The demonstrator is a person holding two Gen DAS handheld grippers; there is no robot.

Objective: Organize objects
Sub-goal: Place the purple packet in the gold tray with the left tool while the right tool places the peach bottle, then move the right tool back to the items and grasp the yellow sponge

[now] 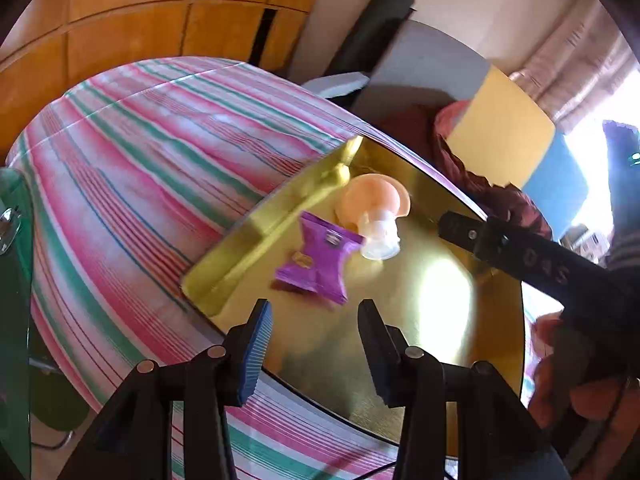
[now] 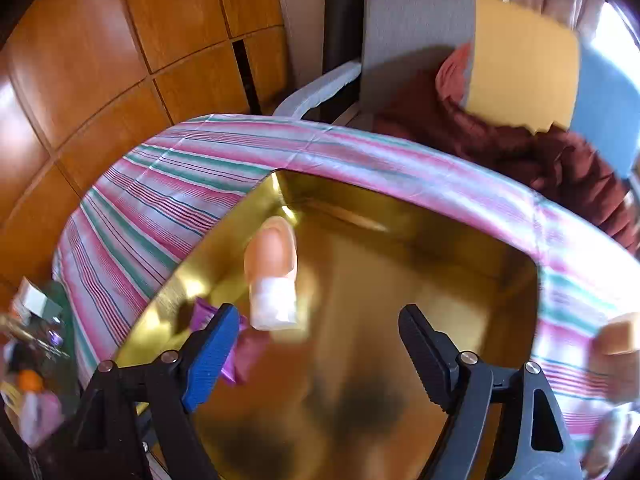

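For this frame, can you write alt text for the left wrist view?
A shiny gold tray sits on a pink and green striped cloth, holding a purple packet and a peach suction cup side by side. The left gripper hovers open and empty over the tray's near edge, and the right gripper's black finger reaches in from the right.

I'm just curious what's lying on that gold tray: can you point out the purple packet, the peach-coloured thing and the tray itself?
Packet [image 1: 316,264]: left wrist view, middle of its purple face.
Peach thing [image 1: 372,200]: left wrist view, on its round peach disc.
Tray [image 1: 420,340]: left wrist view, bare gold floor.
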